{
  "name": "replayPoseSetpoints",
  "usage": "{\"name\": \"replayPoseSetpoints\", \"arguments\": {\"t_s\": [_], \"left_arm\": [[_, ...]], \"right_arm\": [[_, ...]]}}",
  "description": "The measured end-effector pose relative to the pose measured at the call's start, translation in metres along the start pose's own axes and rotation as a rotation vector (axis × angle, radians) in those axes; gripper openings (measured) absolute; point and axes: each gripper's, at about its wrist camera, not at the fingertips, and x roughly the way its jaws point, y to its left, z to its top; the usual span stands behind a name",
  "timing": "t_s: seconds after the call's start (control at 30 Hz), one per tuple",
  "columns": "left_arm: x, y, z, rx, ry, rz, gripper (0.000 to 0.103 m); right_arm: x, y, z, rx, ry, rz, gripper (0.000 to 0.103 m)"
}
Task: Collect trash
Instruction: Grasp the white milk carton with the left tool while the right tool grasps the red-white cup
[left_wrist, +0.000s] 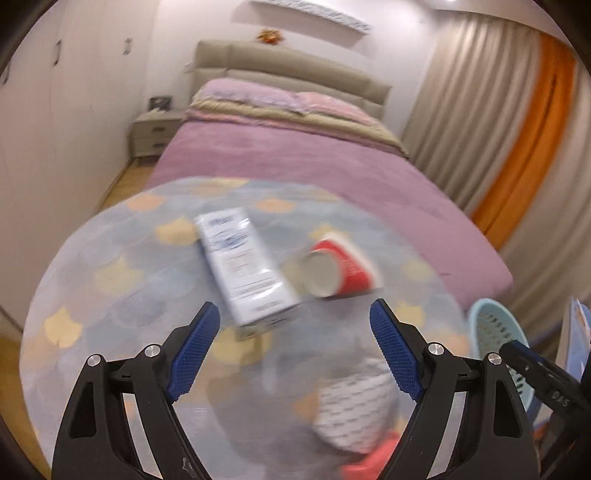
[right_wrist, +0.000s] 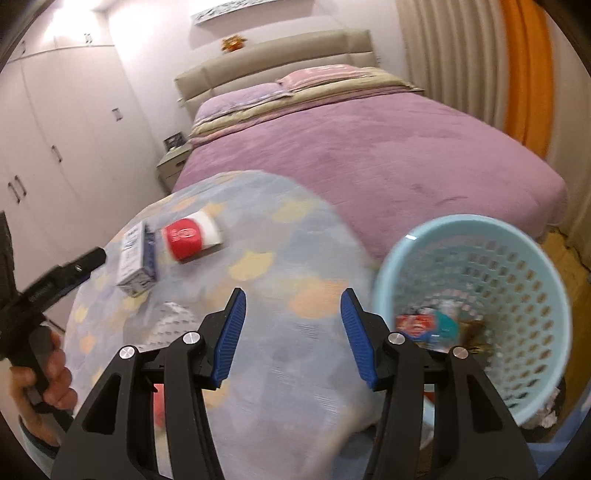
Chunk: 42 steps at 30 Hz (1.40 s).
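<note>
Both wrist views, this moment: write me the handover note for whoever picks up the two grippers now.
Left gripper: open, empty, aimed at the white carton.
Right gripper: open, empty, over the round table, beside the blue basket.
Things: the carton and the red paper cup lie on their sides, next to each other on the table. A white patterned item lies nearer, too blurred to name.
Done: the basket already holds some wrappers.
Left: carton and cup, probably the patterned item too, still need to go into the basket.
</note>
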Motion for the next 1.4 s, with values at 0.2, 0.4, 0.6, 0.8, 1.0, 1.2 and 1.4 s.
{"name": "replayPoseSetpoints", "arguments": {"t_s": [0.2, 0.4, 0.6, 0.8, 1.0, 1.2, 1.4], "left_arm": [[0.023, 0.037, 0.004, -0.091, 0.08, -0.045, 0.081], [0.046, 0.049, 0.018, -0.14, 0.112, -0.048, 0.081], [0.074, 0.043, 0.031, -0.135, 0.132, -0.024, 0.081], [0.092, 0.03, 0.033, -0.082, 0.173, 0.031, 0.081], [0.091, 0.035, 0.03, -0.069, 0.178, 0.0, 0.07], [0.076, 0.043, 0.026, -0.055, 0.123, -0.028, 0.056], [0.079, 0.037, 0.021, 0.013, 0.112, 0.011, 0.056]], "right_arm": [[0.04, 0.05, 0.009, -0.085, 0.045, 0.063, 0.05], [0.074, 0.081, 0.02, -0.112, 0.088, 0.113, 0.05], [0.1, 0.086, 0.033, -0.076, 0.116, 0.155, 0.059], [0.112, 0.084, 0.043, -0.069, 0.12, 0.158, 0.069], [0.124, 0.082, 0.05, -0.078, 0.136, 0.156, 0.075], [0.14, 0.09, 0.053, -0.106, 0.15, 0.155, 0.079], [0.16, 0.104, 0.057, -0.161, 0.149, 0.118, 0.079]]}}
